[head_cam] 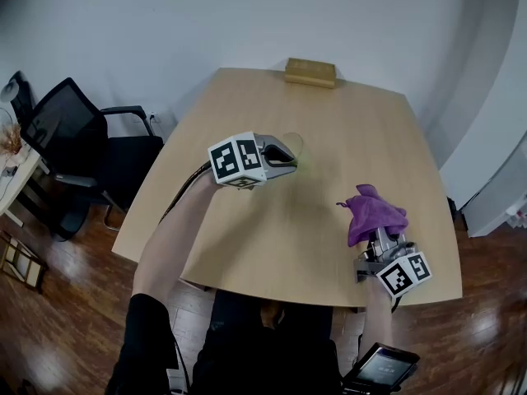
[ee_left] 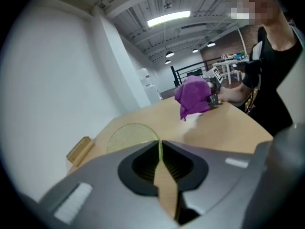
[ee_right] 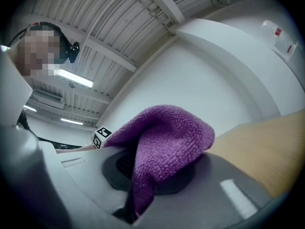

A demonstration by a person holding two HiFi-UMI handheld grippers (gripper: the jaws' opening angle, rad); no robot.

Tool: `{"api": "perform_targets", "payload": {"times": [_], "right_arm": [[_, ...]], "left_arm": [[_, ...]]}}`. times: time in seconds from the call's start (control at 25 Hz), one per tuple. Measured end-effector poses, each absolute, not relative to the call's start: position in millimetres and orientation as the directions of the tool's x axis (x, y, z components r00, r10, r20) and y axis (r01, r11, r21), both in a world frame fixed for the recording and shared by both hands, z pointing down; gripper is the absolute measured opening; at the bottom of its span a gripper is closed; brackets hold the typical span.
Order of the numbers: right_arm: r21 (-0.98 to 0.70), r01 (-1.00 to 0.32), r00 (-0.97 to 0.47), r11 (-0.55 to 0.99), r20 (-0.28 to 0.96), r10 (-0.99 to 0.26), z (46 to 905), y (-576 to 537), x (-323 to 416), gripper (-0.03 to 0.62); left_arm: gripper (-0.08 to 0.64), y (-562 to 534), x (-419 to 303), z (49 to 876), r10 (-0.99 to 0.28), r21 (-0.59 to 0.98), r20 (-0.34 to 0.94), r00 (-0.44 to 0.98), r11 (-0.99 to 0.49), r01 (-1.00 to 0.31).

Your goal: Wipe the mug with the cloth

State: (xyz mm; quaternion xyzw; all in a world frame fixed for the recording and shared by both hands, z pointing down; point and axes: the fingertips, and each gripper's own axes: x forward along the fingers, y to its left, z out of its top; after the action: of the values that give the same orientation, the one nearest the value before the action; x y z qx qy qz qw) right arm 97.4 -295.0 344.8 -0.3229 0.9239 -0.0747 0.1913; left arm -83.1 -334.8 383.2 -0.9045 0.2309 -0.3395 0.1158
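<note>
Left gripper (ee_left: 159, 152) on mug (head_cam: 293, 145); right gripper (head_cam: 383, 239) on cloth (head_cam: 375, 212).
Left jaws nearly together, pinching the thin wall of the translucent yellow-green mug, which sticks out just beyond their tips; whether it rests on the table (head_cam: 362, 130) I cannot tell; right jaws clamped on the purple cloth, bunched up over them; grippers well apart.
</note>
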Motion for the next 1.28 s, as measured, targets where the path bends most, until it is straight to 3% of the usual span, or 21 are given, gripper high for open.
{"api": "perform_targets", "payload": {"times": [0.12, 0.32, 0.56, 0.84, 1.0, 1.12, 1.2, 1.28], "right_arm": [[-0.237, -0.563, -0.727, 0.792, -0.313, -0.611, 338.2, -290.5, 87.8, 0.035], [-0.158, -0.564, -0.738, 0.81, -0.343, -0.581, 303.7, -287.2, 63.1, 0.035], [-0.111, -0.612, -0.695, 0.783, -0.399, -0.599, 280.6, -275.8, 66.3, 0.035], [0.376, -0.626, -0.78, 0.683, -0.297, -0.551, 277.4, -229.5, -2.1, 0.031], [0.65, -0.466, -0.854, 0.6, -0.154, -0.496, 293.0, -177.5, -44.4, 0.032], [0.717, -0.434, -0.886, 0.545, -0.228, -0.405, 281.8, -144.1, -41.8, 0.034], [0.64, -0.545, -0.828, 0.541, -0.31, -0.468, 269.9, -156.5, -10.5, 0.034], [0.514, -0.675, -0.733, 0.53, -0.381, -0.564, 257.3, -182.9, 20.8, 0.034]], "left_arm": [[0.043, -324.5, -68.6, 378.7, -0.534, -0.492, 0.542, 0.649, -0.828, -0.27], [0.043, -265.3, -26.2, 346.9, -0.512, -0.635, 0.344, 0.787, -0.745, -0.207], [0.043, -213.6, -24.4, 315.0, -0.362, -0.431, 0.027, 0.932, -0.845, -0.316], [0.049, -192.1, -3.5, 353.6, -0.374, -0.588, 0.135, 0.917, -0.776, -0.23], [0.044, -188.2, 5.2, 365.7, -0.351, -0.584, 0.142, 0.926, -0.785, -0.208], [0.043, -194.3, 6.8, 351.8, -0.353, -0.441, 0.018, 0.935, -0.843, -0.309], [0.043, -201.0, -9.7, 334.0, -0.36, -0.168, -0.133, 0.923, -0.91, -0.379], [0.043, -201.3, -28.0, 313.1, -0.343, 0.024, -0.285, 0.895, -0.936, -0.351]]}}
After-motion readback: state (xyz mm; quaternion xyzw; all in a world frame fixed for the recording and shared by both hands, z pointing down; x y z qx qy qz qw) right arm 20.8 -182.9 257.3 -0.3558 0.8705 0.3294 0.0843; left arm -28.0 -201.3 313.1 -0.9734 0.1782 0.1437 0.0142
